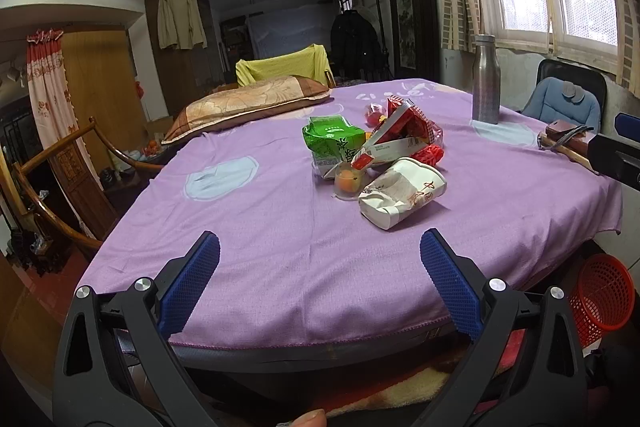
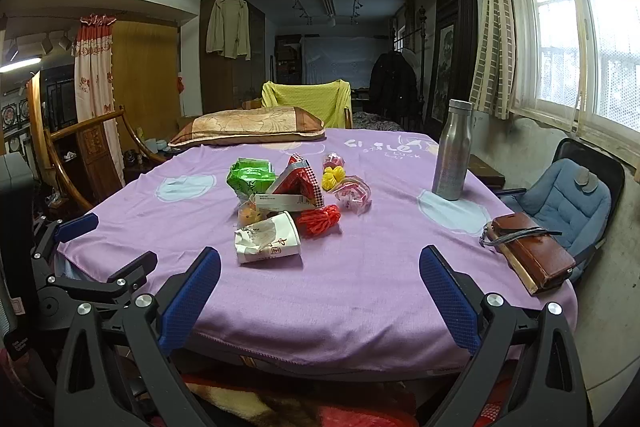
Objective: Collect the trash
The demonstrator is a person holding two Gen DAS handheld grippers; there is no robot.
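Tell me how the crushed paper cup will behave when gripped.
The crushed paper cup looks light and already dented, so it will probably collapse further under the pads. Lying on its side on the purple cloth, it might roll a little if nudged.

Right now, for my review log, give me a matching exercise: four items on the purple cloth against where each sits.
Items:
1. metal bottle
2. crushed paper cup
3. brown wallet
4. pillow

Places:
A. far edge, before the yellow-draped chair
B. nearest piece of the trash pile
C. upright on the window side
D. right edge, on a book

Pairs: 1-C, 2-B, 3-D, 4-A
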